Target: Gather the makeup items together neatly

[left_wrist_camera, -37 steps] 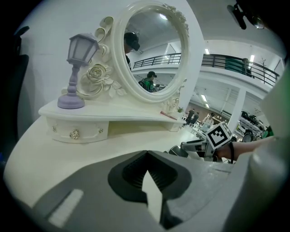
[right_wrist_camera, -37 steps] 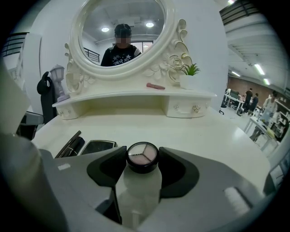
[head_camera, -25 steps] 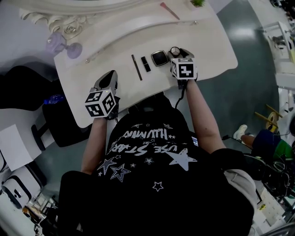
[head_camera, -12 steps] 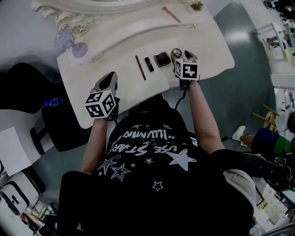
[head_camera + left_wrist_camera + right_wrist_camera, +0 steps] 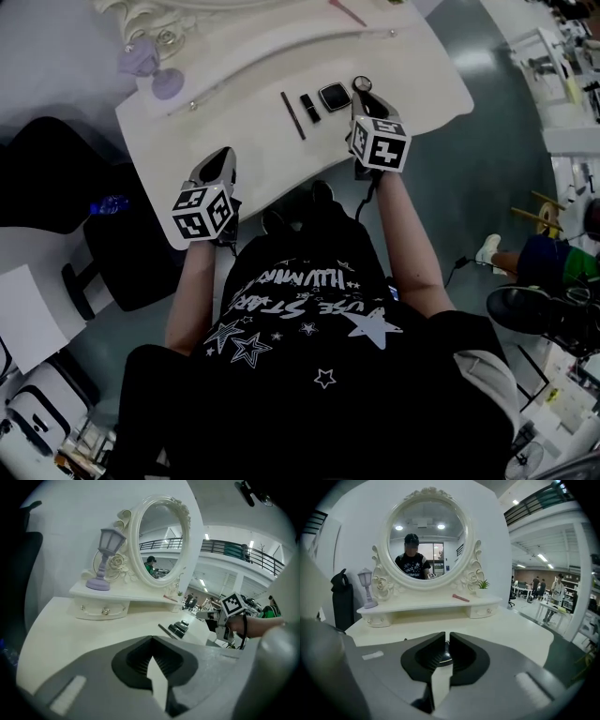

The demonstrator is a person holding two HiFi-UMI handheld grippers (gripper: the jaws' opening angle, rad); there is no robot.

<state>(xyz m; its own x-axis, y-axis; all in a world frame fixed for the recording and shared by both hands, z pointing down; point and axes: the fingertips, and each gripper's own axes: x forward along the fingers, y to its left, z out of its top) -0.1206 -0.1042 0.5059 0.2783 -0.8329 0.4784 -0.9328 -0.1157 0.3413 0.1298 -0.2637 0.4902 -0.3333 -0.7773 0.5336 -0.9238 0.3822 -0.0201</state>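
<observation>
Nearest: left gripper [image 5: 151, 641], tips pressed together, nothing in them, low over the near edge of the table [image 5: 431, 84]. All the makeup ahead of it and off to its right, well apart.

Further out: right gripper [image 5: 445, 638], jaws just closed down to a hairline slit, nothing pinched. Hanging above the table, tilted down toward the row.

Just under and ahead of its tips: small round pot [image 5: 360, 83], glimpsed through the slit, seemingly resting on the table. To the left of that gripper, each just beside the next: square compact [image 5: 334, 97], lipstick [image 5: 309, 107], thin pencil [image 5: 293, 114].

Pencil: long axis running away from the body, roughly along the right gripper's own pointing line, far end leaning a little left. Lipstick parallel, same heading; cap end not legible.

Risk, as judged: closed tips very near the pot. Any dip or leftward swing liable to clip it, shove it into the compact and break the line-up. Pencil slim, likely to roll or skew if nudged sideways.

Far beyond both grippers: raised shelf [image 5: 431, 605], pink stick [image 5: 460, 597] lying on it, well apart from the row, possibly makeup too, hard to say. Lilac lamp [image 5: 367, 588] and oval mirror [image 5: 426, 536] behind
</observation>
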